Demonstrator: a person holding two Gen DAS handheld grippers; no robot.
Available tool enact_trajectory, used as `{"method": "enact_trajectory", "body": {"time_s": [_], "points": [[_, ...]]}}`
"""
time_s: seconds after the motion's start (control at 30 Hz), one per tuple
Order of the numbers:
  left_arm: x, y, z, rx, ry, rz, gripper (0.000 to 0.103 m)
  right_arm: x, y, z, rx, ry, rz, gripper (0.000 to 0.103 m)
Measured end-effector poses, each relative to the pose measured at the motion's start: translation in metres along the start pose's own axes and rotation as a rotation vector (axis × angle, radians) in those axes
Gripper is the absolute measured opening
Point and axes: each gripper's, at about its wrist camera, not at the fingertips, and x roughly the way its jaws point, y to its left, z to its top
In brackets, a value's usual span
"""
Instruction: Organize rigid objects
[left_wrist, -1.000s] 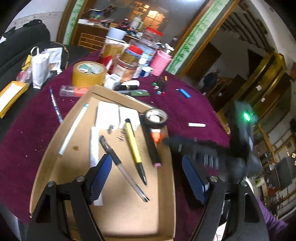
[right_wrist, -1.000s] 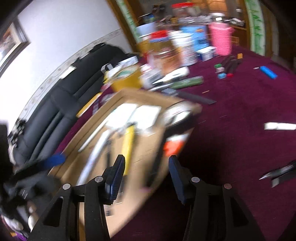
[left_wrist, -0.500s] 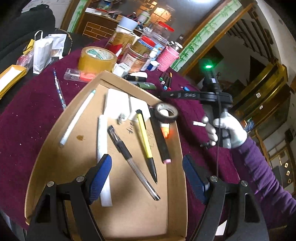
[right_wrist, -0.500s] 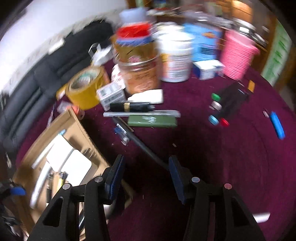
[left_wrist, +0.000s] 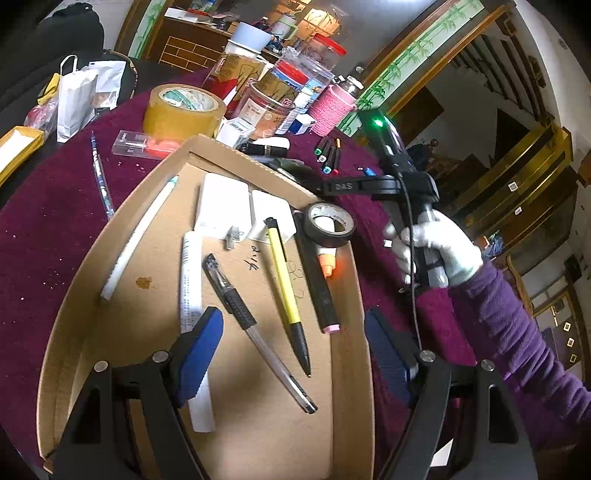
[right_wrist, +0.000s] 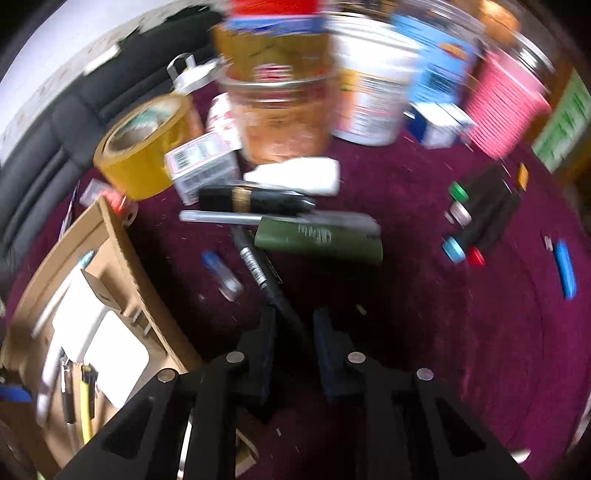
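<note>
A round table is covered by a dark magenta cloth. Behind it, a black sofa is set against a white wall with a patterned border strip. A doorway is framed in wood with green bamboo-painted trim. A brick-patterned cabinet is seen beyond it. Wooden stairs are seen to the right, and gilt-wood furniture below them.

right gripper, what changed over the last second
The right gripper swung away from the cardboard tray to the clutter beyond it, and its jaws have just been closing around the near end of a black marker on the cloth; a firm grip isn't clear. The left gripper hovers open over the tray, whose pens and tape roll lie unchanged.
</note>
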Motion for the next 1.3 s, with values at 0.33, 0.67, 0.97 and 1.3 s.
{"method": "enact_trajectory", "body": {"time_s": [0.33, 0.67, 0.97, 1.3], "points": [[-0.004, -0.032, -0.003, 0.062, -0.005, -0.031, 0.078, -0.053, -0.079, -0.126, 0.395, -0.005, 0.118, 0.017], [0.002, -0.083, -0.014, 0.141, 0.017, -0.065, 0.078, -0.138, -0.128, -0.211, 0.528, -0.271, 0.105, 0.058], [0.015, -0.096, -0.019, 0.131, 0.046, -0.062, 0.078, -0.108, -0.138, -0.203, 0.441, -0.193, -0.146, 0.062], [0.031, -0.112, -0.024, 0.174, 0.086, -0.104, 0.078, -0.134, -0.151, -0.29, 0.422, -0.15, -0.222, 0.064]]}}
